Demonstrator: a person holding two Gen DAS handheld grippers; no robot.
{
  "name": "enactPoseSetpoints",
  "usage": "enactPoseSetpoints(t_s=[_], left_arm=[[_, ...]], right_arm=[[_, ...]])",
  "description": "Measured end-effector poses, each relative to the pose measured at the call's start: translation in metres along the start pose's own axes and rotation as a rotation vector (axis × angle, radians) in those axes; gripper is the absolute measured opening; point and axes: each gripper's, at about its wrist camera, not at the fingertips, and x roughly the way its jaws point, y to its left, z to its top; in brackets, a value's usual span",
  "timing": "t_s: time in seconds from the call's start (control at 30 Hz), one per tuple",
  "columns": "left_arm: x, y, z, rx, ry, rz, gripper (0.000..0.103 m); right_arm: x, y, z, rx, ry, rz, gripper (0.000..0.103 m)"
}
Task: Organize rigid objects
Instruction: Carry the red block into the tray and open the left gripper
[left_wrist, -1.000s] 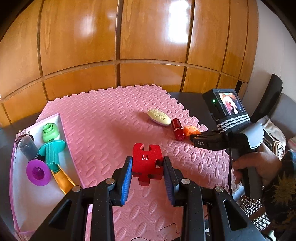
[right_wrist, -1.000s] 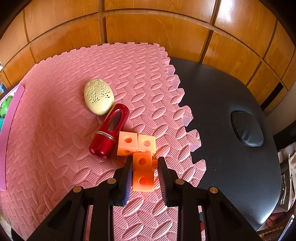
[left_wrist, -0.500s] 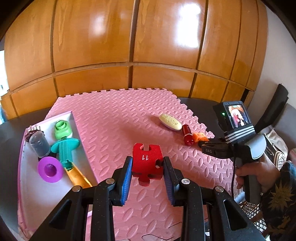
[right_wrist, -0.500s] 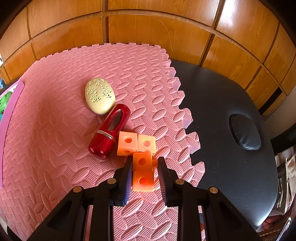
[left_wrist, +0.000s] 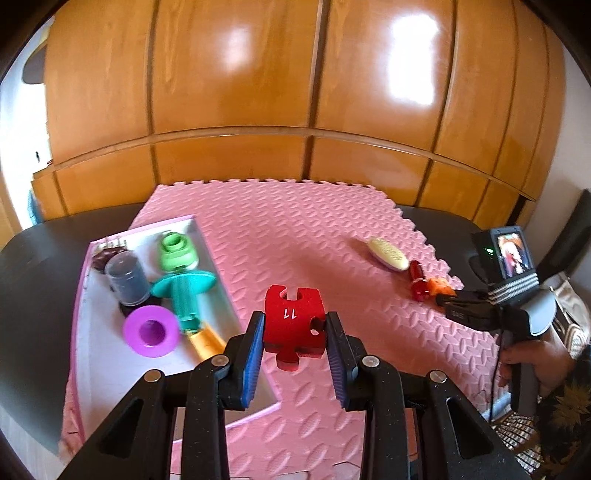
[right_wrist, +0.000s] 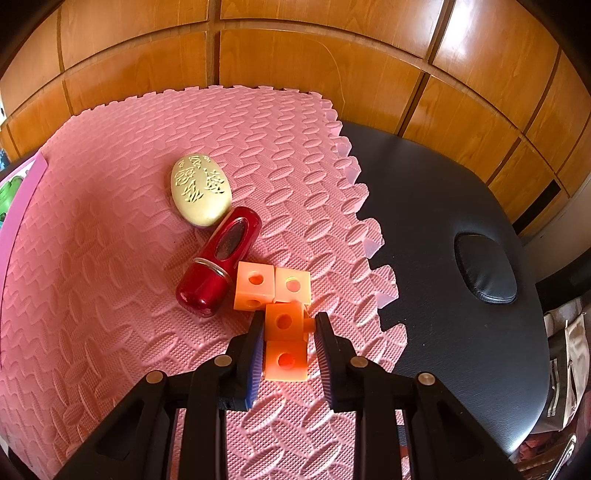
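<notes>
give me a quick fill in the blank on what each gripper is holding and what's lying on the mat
The left gripper is shut on a ____ puzzle piece marked 11.
The right gripper grips linked cubes coloured ____.
The cream oval touches the ____ capsule-shaped case.
The purple ring lies in the ____.

Missing: red; orange; red; tray

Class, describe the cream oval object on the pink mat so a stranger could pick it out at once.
Find the pink foam mat, then the small cluster near its toothed right edge. The cream oval lies farthest from the camera there, against the tip of the red capsule. Its neighbours are red or orange; it alone is pale, with pierced leafy patterns on top.
</notes>
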Motion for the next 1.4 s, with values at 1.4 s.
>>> enactPoseSetpoints(t_s=[1.4], left_arm=[[0.067, 0.200, 0.007, -0.286, 0.130, 0.255, 0.033]], right_arm=[[0.000, 0.002, 0.000, -0.014, -0.003, -0.014, 0.025]])
